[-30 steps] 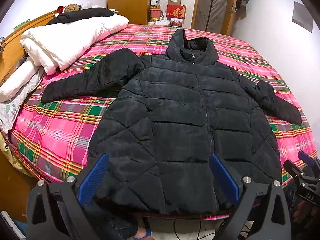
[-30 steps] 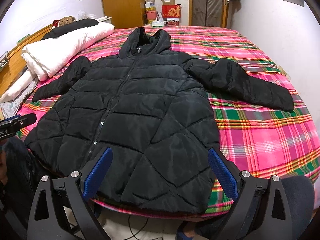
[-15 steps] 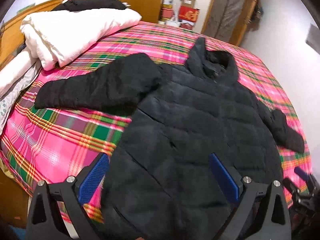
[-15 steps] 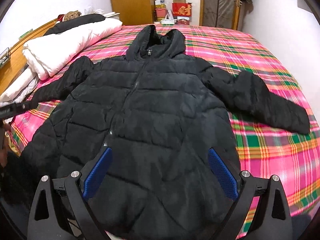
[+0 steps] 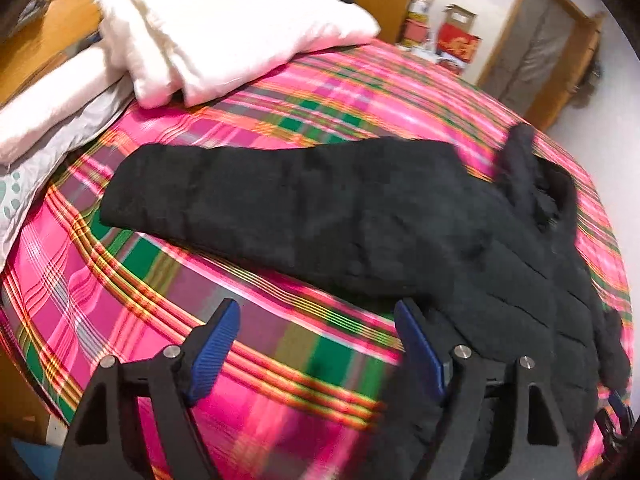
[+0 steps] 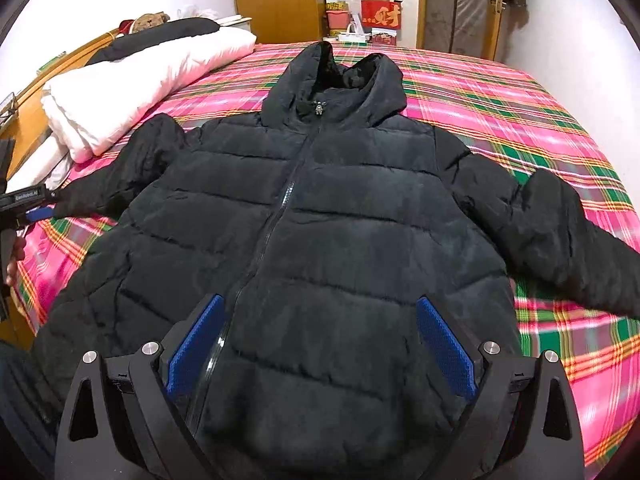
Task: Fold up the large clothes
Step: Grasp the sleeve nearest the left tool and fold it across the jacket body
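A black hooded puffer jacket (image 6: 320,220) lies flat, zipped and front up on the plaid bed (image 6: 500,92), sleeves spread out. My right gripper (image 6: 320,340) is open and empty above the jacket's lower front. My left gripper (image 5: 316,340) is open and empty over the bedspread (image 5: 120,300), just short of the jacket's left sleeve (image 5: 280,208). The left gripper also shows at the left edge of the right wrist view (image 6: 24,204), near that sleeve's cuff.
A folded white duvet (image 6: 132,88) and pillows (image 5: 52,108) lie by the wooden headboard (image 6: 24,108) on the left. Boxes (image 6: 376,12), a wooden wardrobe (image 6: 276,0) and a door (image 6: 460,4) stand beyond the bed. A white wall (image 6: 580,40) is on the right.
Both grippers have moved forward over the bed. The left one swung left toward the jacket's left sleeve. The right one came in lower over the jacket's front. The jacket has not moved.
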The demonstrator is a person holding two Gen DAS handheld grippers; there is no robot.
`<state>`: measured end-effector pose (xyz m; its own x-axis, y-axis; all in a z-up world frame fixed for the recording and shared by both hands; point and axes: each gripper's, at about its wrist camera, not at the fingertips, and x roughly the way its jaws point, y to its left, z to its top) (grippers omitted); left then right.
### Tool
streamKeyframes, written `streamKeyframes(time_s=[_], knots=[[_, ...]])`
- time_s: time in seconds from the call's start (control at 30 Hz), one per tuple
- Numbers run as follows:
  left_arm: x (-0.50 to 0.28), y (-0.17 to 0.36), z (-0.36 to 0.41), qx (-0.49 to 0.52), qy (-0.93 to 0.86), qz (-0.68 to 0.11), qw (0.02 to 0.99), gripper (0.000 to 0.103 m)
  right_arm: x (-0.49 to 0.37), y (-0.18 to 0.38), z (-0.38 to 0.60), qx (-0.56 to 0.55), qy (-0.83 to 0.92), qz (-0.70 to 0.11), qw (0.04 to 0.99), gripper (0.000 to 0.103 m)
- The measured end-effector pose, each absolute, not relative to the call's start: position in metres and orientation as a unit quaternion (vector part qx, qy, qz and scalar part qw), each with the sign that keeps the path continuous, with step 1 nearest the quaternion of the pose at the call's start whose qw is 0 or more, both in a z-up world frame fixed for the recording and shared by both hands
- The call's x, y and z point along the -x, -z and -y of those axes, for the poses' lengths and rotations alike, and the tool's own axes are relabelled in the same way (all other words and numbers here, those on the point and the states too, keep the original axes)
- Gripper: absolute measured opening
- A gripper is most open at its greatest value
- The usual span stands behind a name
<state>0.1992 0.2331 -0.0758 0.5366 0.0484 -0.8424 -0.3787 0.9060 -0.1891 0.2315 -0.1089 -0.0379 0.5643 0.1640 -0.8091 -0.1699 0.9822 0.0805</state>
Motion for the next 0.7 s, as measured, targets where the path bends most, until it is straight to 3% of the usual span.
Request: streamKeyframes(time_s=[0.57, 0.67, 0.7], knots=[[-0.245, 0.157, -0.335, 0.284, -0.208, -0.439, 0.827, 0.075, -0.266, 0.077, 0.102, 0.025, -0.082, -0.484, 0.871, 0.096], [-0.254, 0.155, -0.337, 0.260, -0.215, -0.433, 0.836, 0.054, -0.267, 0.080, 0.103, 0.024, -0.079, -0.488, 0.869, 0.096], [-0.255, 0.153, -0.337, 0.254, -0.213, -0.431, 0.839, 0.041, -0.267, 0.080, 0.104, 0.023, -0.079, -0.488, 0.869, 0.096]])
